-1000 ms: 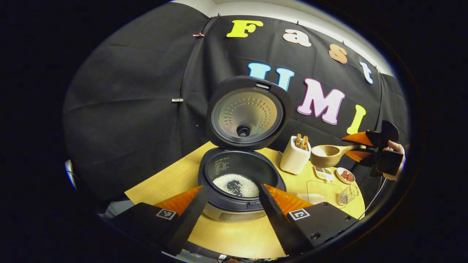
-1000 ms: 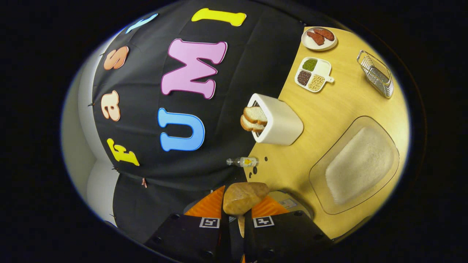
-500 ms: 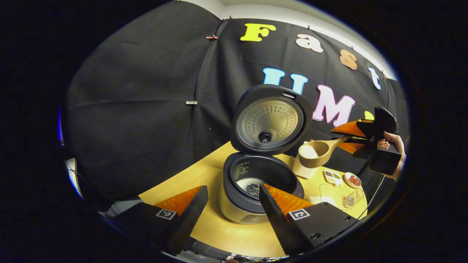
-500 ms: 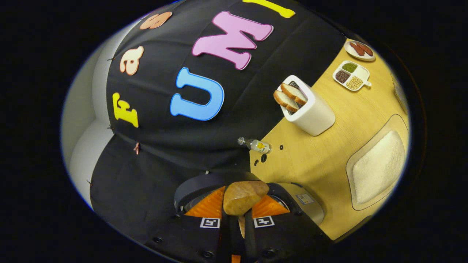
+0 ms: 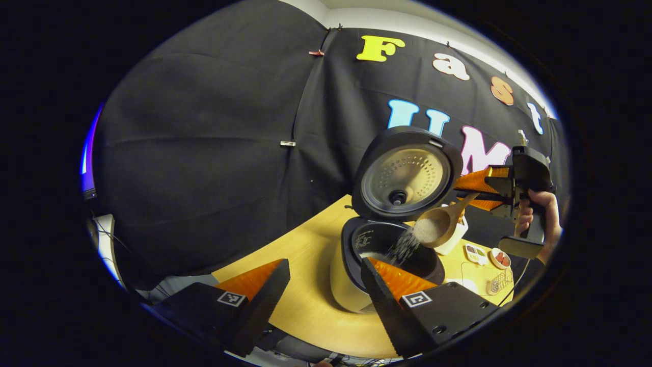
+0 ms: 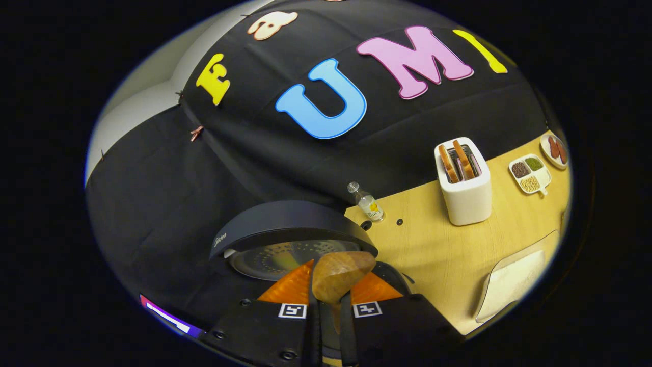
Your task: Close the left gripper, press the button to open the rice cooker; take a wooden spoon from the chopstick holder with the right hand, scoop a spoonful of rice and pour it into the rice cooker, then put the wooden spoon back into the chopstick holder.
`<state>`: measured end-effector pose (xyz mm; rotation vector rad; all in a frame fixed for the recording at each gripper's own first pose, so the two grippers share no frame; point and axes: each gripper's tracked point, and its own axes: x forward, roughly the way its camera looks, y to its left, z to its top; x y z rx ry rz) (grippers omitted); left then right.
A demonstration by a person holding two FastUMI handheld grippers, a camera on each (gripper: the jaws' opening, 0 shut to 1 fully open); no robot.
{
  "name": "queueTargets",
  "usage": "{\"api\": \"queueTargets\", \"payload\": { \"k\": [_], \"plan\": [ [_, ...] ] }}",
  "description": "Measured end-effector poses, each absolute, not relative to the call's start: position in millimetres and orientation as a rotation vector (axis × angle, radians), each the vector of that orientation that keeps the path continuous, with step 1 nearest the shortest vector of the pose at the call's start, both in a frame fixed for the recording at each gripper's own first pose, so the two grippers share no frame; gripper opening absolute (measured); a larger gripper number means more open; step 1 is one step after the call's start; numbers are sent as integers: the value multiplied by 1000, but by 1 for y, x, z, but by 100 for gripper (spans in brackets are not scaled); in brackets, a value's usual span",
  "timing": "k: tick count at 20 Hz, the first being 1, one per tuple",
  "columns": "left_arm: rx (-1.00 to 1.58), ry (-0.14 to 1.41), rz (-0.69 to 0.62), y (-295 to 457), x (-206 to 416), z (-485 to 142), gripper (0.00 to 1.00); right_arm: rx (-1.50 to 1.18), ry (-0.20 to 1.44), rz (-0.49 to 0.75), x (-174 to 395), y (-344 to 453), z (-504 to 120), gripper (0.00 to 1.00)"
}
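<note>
The rice cooker (image 5: 356,285) stands open with its lid (image 5: 407,176) upright. A person's hand (image 5: 542,214) holds my right gripper (image 5: 471,192) beside the lid, shut on the handle of the wooden spoon (image 5: 435,227). The spoon is tilted over the pot, and rice (image 5: 402,247) streams from it into the pot. In the right gripper view the spoon's bowl (image 6: 338,272) sticks out of the right gripper (image 6: 336,288), above the lid (image 6: 285,229). The white chopstick holder (image 6: 466,196) stands farther right on the table. My left gripper (image 5: 324,265) hangs open in front of the cooker, holding nothing.
On the wooden table (image 6: 433,250), a small bottle (image 6: 368,204) stands near the wall behind the cooker. A sectioned dish of grains (image 6: 530,173) and a small plate (image 6: 556,150) lie beyond the holder. A clear tray of rice (image 6: 509,280) sits at the right. A wire rack (image 5: 499,280) is near the table's edge.
The right gripper has carried the spoon from beside the holder to over the pot and tipped it, so rice now pours out. The left gripper has drawn back to the left, still open.
</note>
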<state>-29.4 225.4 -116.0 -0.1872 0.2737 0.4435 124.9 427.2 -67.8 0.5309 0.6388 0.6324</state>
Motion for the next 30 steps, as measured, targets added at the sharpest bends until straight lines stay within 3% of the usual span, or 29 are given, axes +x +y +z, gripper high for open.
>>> {"api": "queueTargets", "payload": {
  "k": [13,15,16,18,30],
  "plan": [
    [-192,299,440,240,-13,-124,95,202,531,712,120,453,-105,18],
    [-193,306,432,239,-11,-127,95,134,501,747,113,459,-106,18],
    [-193,310,425,238,-9,-127,95,102,493,762,111,461,-109,13],
    [-193,320,412,235,-8,-130,95,52,467,792,104,467,-111,19],
    [-152,305,444,246,-15,-124,96,-252,300,1048,52,490,-125,18]
  ]
}}
